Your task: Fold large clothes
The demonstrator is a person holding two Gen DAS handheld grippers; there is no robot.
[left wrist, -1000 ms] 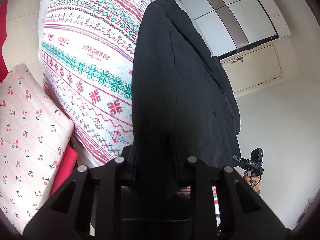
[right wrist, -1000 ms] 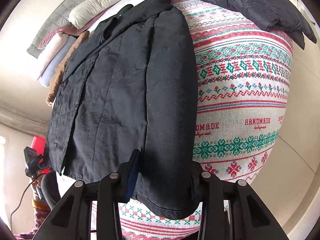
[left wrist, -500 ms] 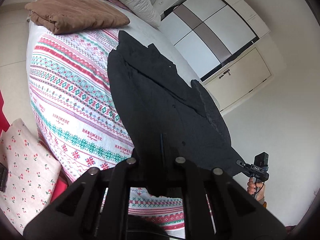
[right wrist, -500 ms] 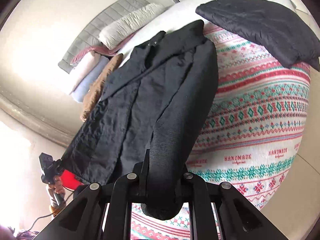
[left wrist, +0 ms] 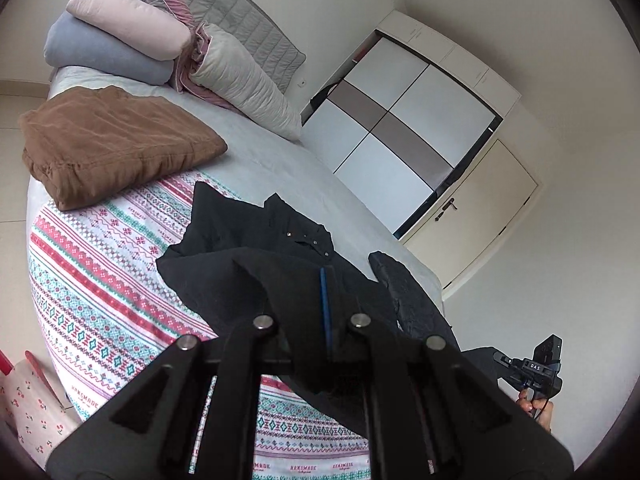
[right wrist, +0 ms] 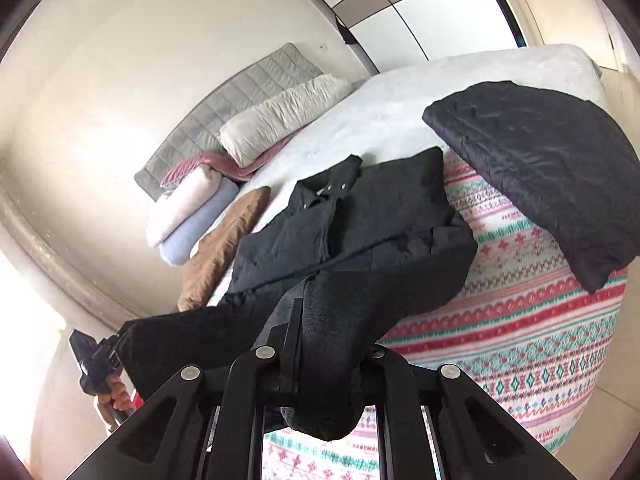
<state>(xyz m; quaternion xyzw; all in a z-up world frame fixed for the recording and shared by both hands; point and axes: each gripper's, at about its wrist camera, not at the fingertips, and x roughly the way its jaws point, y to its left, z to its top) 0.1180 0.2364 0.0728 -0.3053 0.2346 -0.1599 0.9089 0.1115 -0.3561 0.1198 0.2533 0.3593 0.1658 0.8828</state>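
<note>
A black coat lies lengthwise on the bed, collar toward the pillows, lower half lifted off the patterned blanket. My left gripper is shut on one bottom corner of the coat, cloth draped over its fingers. In the right wrist view the coat sags in folds, and my right gripper is shut on the other bottom corner, a thick fold hanging between its fingers. Each view shows the other gripper at the hem's far end, the right one and the left one, each in a hand.
A folded brown garment lies left of the coat, and a folded black padded jacket on its other side. Pillows and rolled blankets are stacked at the headboard. A wardrobe stands behind the bed. Cherry-print fabric lies low left.
Both grippers closed on the coat's bottom corners and rose, lifting the hem off the blanket. The coat, flat before, now sags in folds toward its collar.
</note>
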